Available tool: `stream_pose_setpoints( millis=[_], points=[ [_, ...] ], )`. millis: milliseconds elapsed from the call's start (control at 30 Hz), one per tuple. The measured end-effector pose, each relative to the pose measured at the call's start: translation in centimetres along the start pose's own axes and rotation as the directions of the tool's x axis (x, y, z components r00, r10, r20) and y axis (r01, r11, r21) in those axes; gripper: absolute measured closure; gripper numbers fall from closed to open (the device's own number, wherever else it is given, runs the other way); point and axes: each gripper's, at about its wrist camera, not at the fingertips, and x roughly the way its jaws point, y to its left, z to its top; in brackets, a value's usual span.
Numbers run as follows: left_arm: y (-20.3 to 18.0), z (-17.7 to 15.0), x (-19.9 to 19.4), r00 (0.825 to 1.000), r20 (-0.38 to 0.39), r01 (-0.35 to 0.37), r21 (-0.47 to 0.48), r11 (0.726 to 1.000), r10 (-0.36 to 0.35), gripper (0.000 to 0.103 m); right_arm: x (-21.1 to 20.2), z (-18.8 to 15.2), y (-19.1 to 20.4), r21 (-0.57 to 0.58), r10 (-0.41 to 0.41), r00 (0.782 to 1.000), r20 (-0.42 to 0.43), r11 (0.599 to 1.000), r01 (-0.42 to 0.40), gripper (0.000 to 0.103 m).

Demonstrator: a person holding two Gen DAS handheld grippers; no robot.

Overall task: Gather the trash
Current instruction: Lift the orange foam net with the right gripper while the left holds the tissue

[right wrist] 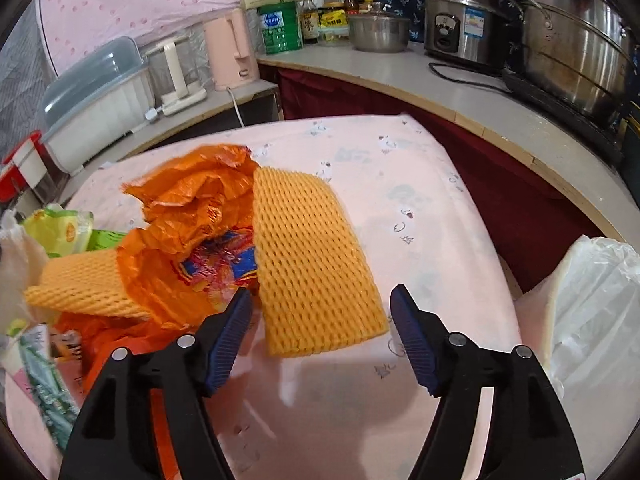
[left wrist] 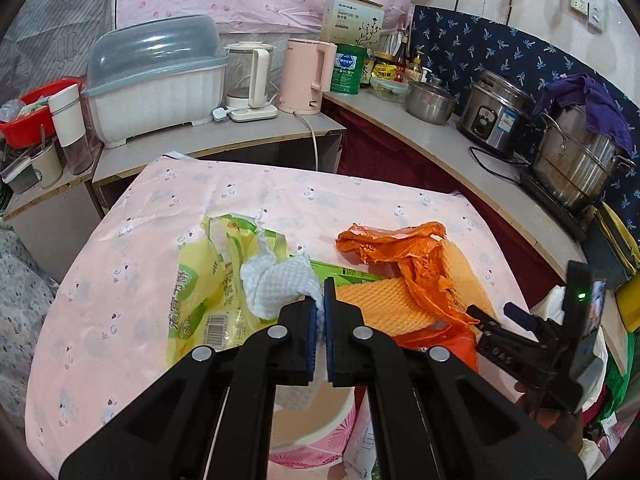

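My left gripper [left wrist: 319,300] is shut on a crumpled white paper towel [left wrist: 276,284], held above a pink bin [left wrist: 316,436] at the table's near edge. Behind it lie a yellow-green plastic wrapper [left wrist: 208,280], an orange plastic bag [left wrist: 400,248] and a yellow foam fruit net [left wrist: 380,304]. In the right wrist view my right gripper [right wrist: 320,296] is open and empty, its fingers on either side of the near end of a yellow foam net [right wrist: 312,256]. The orange bag [right wrist: 192,208] and a second foam net [right wrist: 80,284] lie to its left.
The table has a pink cloth [left wrist: 280,188]. A counter behind holds a dish box [left wrist: 156,80], kettles [left wrist: 304,76], a rice cooker [left wrist: 496,116] and a steel pot [right wrist: 576,52]. A white bag-lined container [right wrist: 596,312] stands at the right of the table.
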Motion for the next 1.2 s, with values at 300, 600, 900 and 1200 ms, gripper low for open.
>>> stream_pose_setpoints(
  millis=[300,600,900,1200],
  points=[
    [1.0,0.3,0.5,1.000,-0.006,-0.013,-0.017,1.000,0.012,0.100,1.8,-0.2,-0.4,0.002,-0.010,0.999,-0.036,1.000,0.010,0.083],
    [-1.2,0.7,-2.5,0.999,0.038,0.021,0.010,1.000,-0.022,0.101,-3.4,-0.3,-1.4,0.034,0.013,0.999,0.048,0.999,-0.014,0.084],
    [-5.8,0.8,-6.8,0.991,0.094,0.093,0.055,0.994,-0.098,0.101,-11.6,-1.5,-4.5,0.080,0.027,0.987,0.157,0.996,-0.040,0.084],
    [-11.8,-0.8,-9.0,0.974,0.080,0.199,0.125,0.972,-0.210,0.101,-17.4,-3.6,-8.2,0.126,0.000,0.976,0.217,0.992,-0.028,0.084]
  ],
)
